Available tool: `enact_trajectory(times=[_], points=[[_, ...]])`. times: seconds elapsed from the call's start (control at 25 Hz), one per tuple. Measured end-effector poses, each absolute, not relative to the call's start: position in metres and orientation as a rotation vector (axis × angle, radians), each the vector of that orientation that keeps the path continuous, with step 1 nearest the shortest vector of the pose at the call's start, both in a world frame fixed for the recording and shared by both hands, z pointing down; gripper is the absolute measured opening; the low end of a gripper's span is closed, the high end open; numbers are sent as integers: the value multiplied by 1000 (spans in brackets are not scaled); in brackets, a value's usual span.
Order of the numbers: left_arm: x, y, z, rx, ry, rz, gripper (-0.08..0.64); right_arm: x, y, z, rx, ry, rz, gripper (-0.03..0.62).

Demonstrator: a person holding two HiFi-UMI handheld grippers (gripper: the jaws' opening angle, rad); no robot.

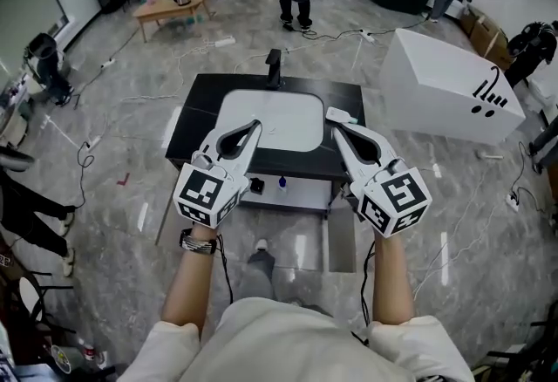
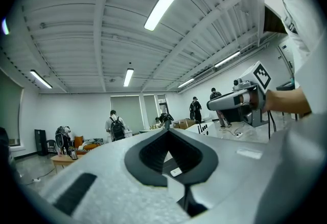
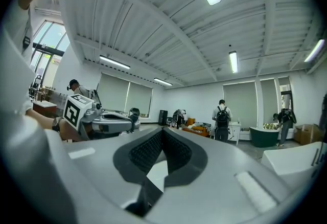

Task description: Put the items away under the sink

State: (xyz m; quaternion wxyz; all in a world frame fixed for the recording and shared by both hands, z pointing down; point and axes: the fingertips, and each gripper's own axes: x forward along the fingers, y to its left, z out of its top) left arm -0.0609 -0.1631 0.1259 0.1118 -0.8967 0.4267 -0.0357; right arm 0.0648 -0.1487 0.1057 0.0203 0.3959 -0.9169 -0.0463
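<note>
Left gripper [image 1: 255, 125] and right gripper [image 1: 338, 133] are held level above the sink [image 1: 272, 120], jaws clenched on nothing. Small items [image 1: 282, 184] are seen on the shelf under it, at the basin's 6 o'clock. The black worktop [image 1: 196, 123] looks cleared, so the task is judged nearly finished.

Head view looks steeply down at the sink [image 1: 270, 120]; gripper views face level, sharing a backpacked person [image 2: 116, 126].
</note>
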Motion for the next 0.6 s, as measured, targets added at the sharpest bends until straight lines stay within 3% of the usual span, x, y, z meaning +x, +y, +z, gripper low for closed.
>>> enact_trajectory(times=[0.6], points=[[-12,-50,103,-2590,1256,-116,5,114,-45,87,1218,-2844,-154,6]])
